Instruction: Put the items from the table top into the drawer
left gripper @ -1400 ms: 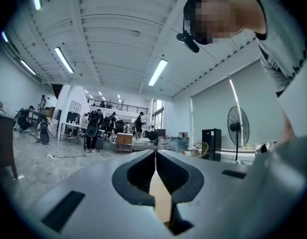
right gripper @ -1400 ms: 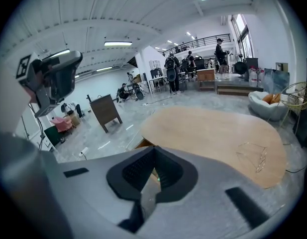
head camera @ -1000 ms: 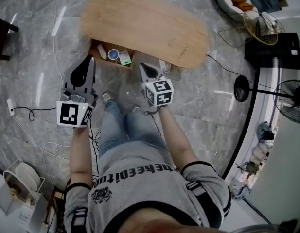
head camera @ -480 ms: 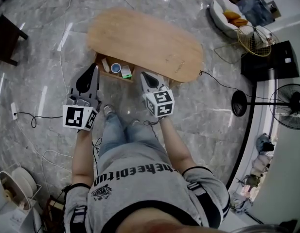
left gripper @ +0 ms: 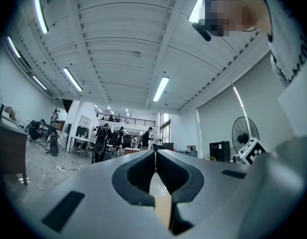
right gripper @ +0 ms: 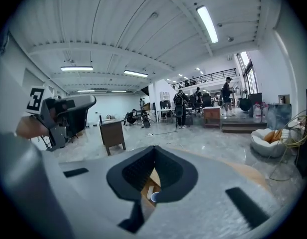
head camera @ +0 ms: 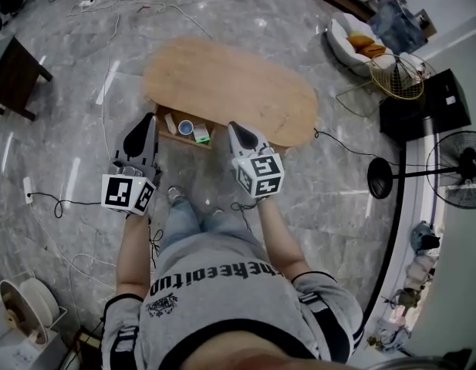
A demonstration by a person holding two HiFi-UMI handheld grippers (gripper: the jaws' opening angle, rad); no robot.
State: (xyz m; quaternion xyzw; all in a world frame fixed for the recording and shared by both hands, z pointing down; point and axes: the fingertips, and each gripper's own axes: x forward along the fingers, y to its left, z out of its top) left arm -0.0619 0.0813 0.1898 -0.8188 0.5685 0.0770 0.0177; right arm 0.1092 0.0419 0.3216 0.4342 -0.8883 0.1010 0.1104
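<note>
Left gripper [head camera: 150, 119], right gripper [head camera: 233, 127]: both higher

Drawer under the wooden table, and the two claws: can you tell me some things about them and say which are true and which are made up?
1. The drawer is pulled open. True.
2. The cup stands on top of the table. False: it stands inside the drawer.
3. The left claw is shut with nothing in it. True.
4. The right claw holds the green box. False: that claw is shut and empty, and the green box lies in the drawer beside the cup.
5. A fan stands on the floor, away from the table. True.
</note>
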